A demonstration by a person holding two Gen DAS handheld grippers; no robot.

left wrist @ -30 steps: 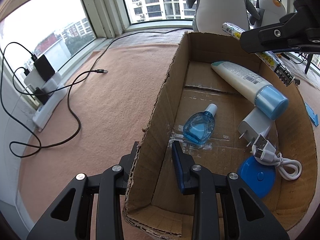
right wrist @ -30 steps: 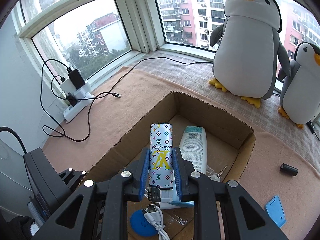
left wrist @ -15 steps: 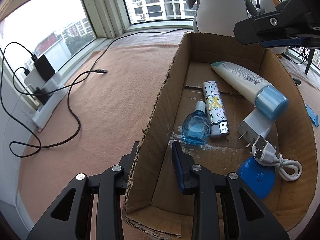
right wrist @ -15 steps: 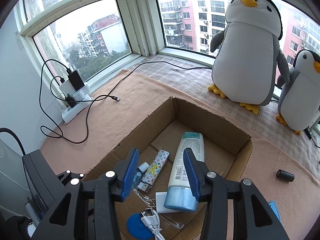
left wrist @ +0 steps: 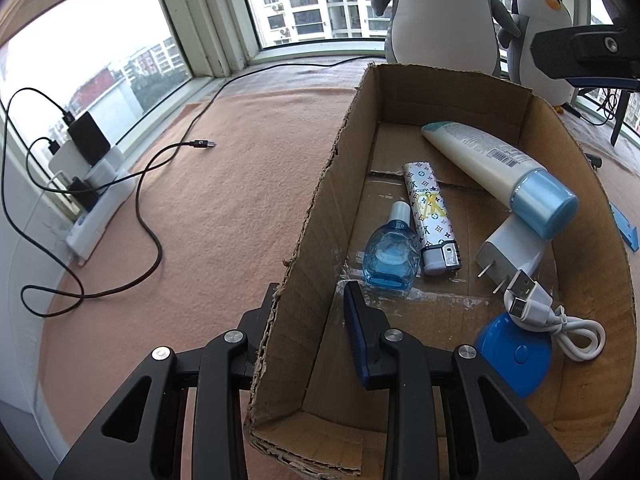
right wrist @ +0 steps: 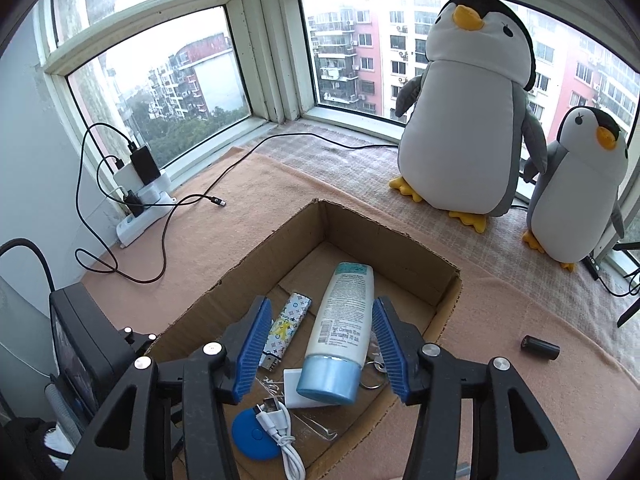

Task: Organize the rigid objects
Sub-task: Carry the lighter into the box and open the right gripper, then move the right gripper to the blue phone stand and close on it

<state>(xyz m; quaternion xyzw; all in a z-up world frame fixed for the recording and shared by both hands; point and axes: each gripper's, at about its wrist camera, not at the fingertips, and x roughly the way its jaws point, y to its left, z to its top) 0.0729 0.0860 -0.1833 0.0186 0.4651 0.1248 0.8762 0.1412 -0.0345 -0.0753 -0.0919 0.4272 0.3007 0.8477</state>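
An open cardboard box (left wrist: 320,200) sits on the tan mat. In it lie a patterned lighter (left wrist: 430,216), a small blue bottle (left wrist: 390,256), a white tube with a blue cap (left wrist: 492,172), a white plug (left wrist: 508,248), a white USB cable (left wrist: 560,316) and a blue disc (left wrist: 516,356). My left gripper (left wrist: 312,312) straddles the box's left wall, one finger outside and one inside, shut on it. Above the box, my right gripper (right wrist: 320,308) hangs open and holds nothing. Under it show the tube (right wrist: 340,328) and the lighter (right wrist: 288,324).
Two plush penguins (right wrist: 468,120) (right wrist: 580,184) stand by the window behind the box. A power strip (right wrist: 140,200) with a black cable (right wrist: 160,248) lies at the left. A small black cylinder (right wrist: 539,347) and a flat blue piece (left wrist: 626,228) lie right of the box.
My right gripper opened and let go of the patterned lighter, which now lies in the box beside the blue bottle. The gripper then rose and drew back. The left gripper stayed put.
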